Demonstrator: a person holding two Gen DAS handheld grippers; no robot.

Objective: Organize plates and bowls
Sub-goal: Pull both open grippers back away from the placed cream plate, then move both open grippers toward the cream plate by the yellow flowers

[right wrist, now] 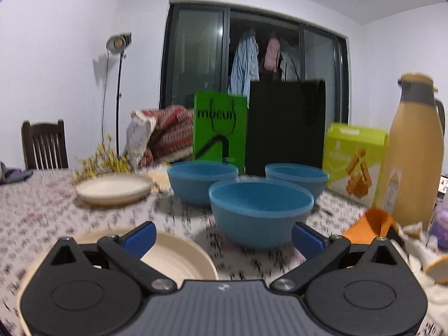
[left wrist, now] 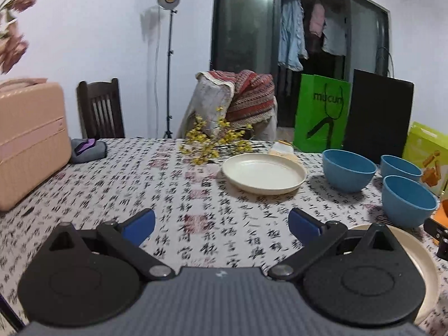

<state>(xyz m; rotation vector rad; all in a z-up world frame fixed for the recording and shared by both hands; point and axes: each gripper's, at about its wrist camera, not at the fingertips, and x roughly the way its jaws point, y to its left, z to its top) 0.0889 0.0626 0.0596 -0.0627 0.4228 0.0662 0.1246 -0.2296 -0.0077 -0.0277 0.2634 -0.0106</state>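
A cream plate (left wrist: 263, 176) lies on the patterned tablecloth, ahead and right of my left gripper (left wrist: 221, 225), which is open and holds nothing. Three blue bowls (left wrist: 348, 173) (left wrist: 400, 166) (left wrist: 407, 200) stand to the right of that plate. A second cream plate (left wrist: 425, 268) sits at the near right, partly under the gripper body. In the right wrist view the nearest blue bowl (right wrist: 260, 210) stands just ahead of my open right gripper (right wrist: 223, 238). Two more bowls (right wrist: 203, 180) (right wrist: 296, 177) are behind it. The near plate (right wrist: 179, 260) lies under the left finger; the far plate (right wrist: 114, 189) sits at left.
A pink case (left wrist: 30, 140) stands at the table's left. Yellow flowers (left wrist: 215, 140), a green bag (left wrist: 322, 114) and a black bag (left wrist: 378, 114) line the back. A snack box (right wrist: 355, 162), tan thermos (right wrist: 414, 154) and orange item (right wrist: 369, 224) crowd the right side.
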